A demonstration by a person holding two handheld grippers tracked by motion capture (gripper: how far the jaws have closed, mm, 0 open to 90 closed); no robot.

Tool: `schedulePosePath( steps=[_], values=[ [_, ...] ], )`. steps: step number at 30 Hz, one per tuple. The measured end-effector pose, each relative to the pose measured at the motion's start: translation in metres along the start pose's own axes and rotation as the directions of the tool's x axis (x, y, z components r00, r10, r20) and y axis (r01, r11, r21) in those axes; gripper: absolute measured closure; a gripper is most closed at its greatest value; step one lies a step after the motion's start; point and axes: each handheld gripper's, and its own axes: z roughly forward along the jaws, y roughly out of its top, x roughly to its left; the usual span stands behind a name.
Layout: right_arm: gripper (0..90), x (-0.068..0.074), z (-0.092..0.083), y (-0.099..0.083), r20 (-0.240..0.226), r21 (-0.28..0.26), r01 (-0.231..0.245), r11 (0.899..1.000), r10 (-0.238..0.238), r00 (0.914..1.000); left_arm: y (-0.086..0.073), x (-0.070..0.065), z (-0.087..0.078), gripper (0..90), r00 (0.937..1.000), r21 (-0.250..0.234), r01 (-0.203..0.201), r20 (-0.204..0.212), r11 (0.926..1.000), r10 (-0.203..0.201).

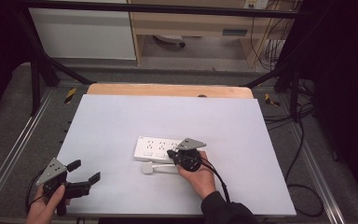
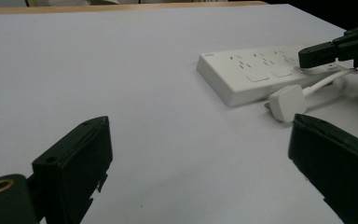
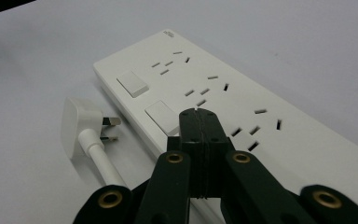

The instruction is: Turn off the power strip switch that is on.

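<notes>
High view: my right claw sits over the near edge of the white power strip, jaws pressed together with nothing between them, tip down on the strip's top around its rocker switches. The strip lies flat on the white table, a bit right of centre and nearer my side than the far edge. Its white plug lies on the table just in front of the strip, the short white cable running from it toward my right hand.

My left claw is well apart, at the near left corner of the table, jaws spread wide and holding nothing, left hand gripping the body.

Right gripper view: the closed claw tip is at the strip, right by the second switch and next to a socket group; whether it actually presses the switch I can't tell. First switch is farther along, toward the strip's end. Plug lies on its side, pins pointing at the strip's side wall.

Left gripper view: wide gap between my two jaws, bare table in it. Strip and plug are farther off at the right, with the right claw tip on the strip's top.
</notes>
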Motion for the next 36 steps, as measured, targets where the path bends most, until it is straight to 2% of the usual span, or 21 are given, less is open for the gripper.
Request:
schedulePosePath(
  steps=[36],
  values=[
    [90.0, 0.0, 0.0031, -0.002, 0.007, -0.004, 0.001, 1.0, -0.001, 1.0, 0.0001, -0.0004, -0.0004, 6.2, 1.0, -0.001, -0.002, 0.004, 1.0, 0.002]
  ],
)
